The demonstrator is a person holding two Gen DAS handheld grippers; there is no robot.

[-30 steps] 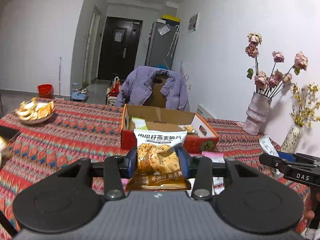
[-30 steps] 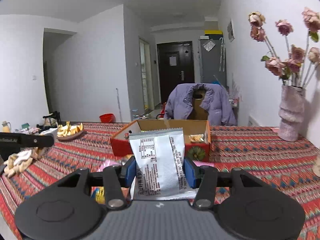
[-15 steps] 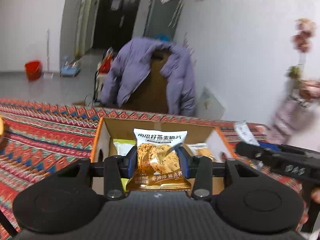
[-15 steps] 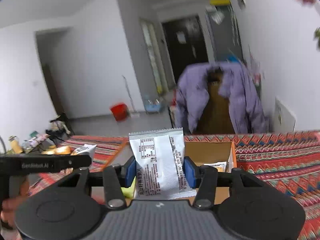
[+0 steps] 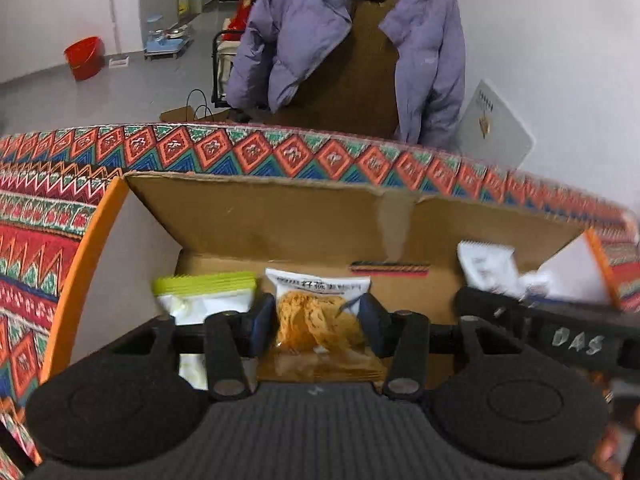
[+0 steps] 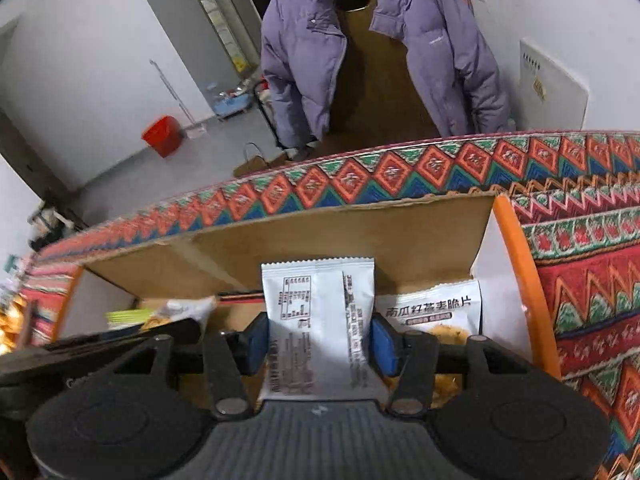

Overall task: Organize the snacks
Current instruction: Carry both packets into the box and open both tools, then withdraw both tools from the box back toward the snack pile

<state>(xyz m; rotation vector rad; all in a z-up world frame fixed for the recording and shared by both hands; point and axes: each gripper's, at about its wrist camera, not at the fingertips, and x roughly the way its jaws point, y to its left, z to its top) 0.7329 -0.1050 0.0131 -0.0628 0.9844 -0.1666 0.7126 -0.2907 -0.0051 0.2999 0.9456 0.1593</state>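
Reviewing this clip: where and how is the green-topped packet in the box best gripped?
Judging by its pose, grip the green-topped packet across its flat faces just under the crimped green seal, coming from above. It stands upright in the cardboard box, top exposed, lower part behind the left gripper.

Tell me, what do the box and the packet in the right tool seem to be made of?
The box looks like matte brown corrugated cardboard, with raw, slightly ragged flap edges. The packet in the right tool seems a thin plastic film, white and smooth, with a serrated sealed top edge.

Left claw (image 5: 318, 330) clamps orange snack packet (image 5: 316, 320) inside cardboard box (image 5: 280, 220); green-topped packet (image 5: 204, 294) beside.
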